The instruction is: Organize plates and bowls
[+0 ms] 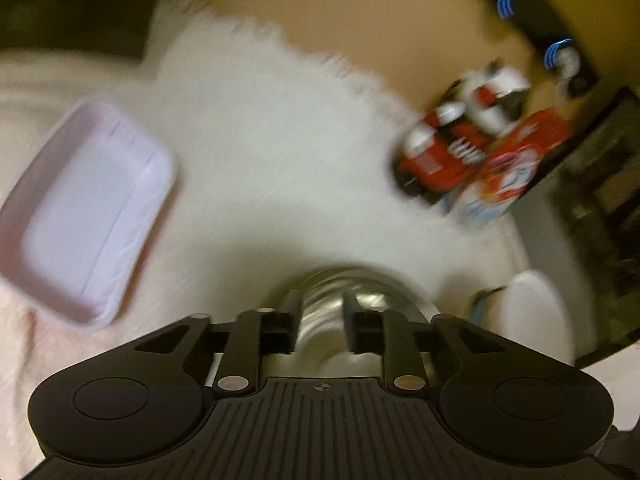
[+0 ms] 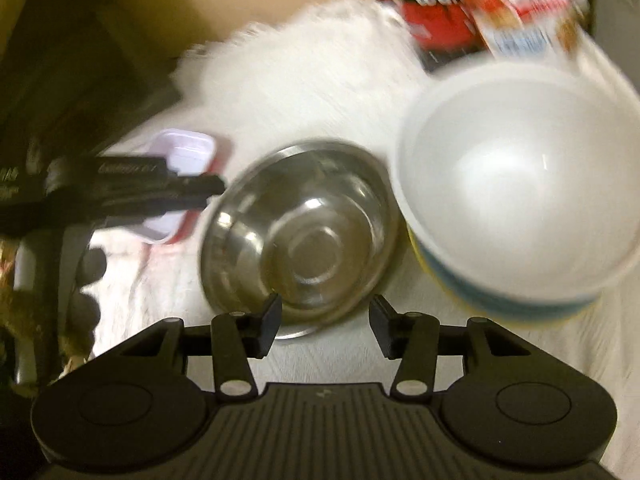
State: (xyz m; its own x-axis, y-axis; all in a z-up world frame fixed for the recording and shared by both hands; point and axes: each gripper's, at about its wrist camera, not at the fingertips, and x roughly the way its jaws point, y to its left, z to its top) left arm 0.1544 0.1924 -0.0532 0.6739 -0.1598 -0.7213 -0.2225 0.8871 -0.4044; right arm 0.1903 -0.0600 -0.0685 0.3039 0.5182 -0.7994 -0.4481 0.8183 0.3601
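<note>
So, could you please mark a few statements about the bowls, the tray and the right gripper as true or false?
1. The round stainless-steel bowl is empty. True.
2. In the right wrist view, the white bowl with blue and yellow bands sits left of the steel bowl. False: it sits to its right.
3. The pale pink rectangular tray holds a stack of plates. False: it is empty.
4. The right gripper has its jaws apart and grips nothing. True.
</note>
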